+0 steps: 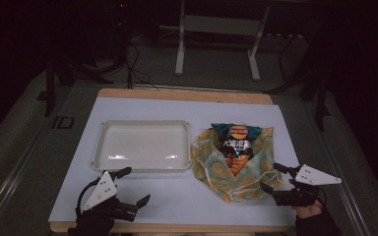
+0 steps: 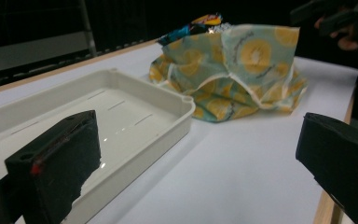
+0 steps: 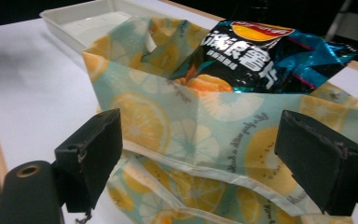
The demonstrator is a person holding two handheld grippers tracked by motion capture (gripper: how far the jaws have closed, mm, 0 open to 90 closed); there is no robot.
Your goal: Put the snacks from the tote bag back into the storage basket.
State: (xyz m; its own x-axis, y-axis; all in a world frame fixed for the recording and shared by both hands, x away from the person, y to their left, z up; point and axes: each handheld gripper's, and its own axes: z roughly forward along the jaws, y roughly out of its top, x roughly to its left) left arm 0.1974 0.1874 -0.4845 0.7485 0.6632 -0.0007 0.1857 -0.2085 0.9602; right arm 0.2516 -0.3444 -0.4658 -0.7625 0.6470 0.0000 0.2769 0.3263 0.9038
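A lemon-print cloth bag (image 1: 226, 172) lies right of centre on the white mat, and a dark chips packet (image 1: 236, 142) sticks out of its far end. In the right gripper view the packet (image 3: 261, 56) rests inside the cloth bag (image 3: 168, 107). My right gripper (image 1: 274, 179) is open at the bag's near right corner, and its jaws straddle the bag's folded rim without pressing on it. My left gripper (image 1: 134, 187) is open at the front left, just before the empty white tray (image 1: 142, 146), with nothing between its jaws.
The white mat (image 1: 177, 196) covers a wooden table whose near edge lies just behind both grippers. In the left gripper view the tray (image 2: 135, 116) lies close by at the left, and the cloth bag (image 2: 233, 70) is farther off. Dark floor, cables and a stand lie beyond the table.
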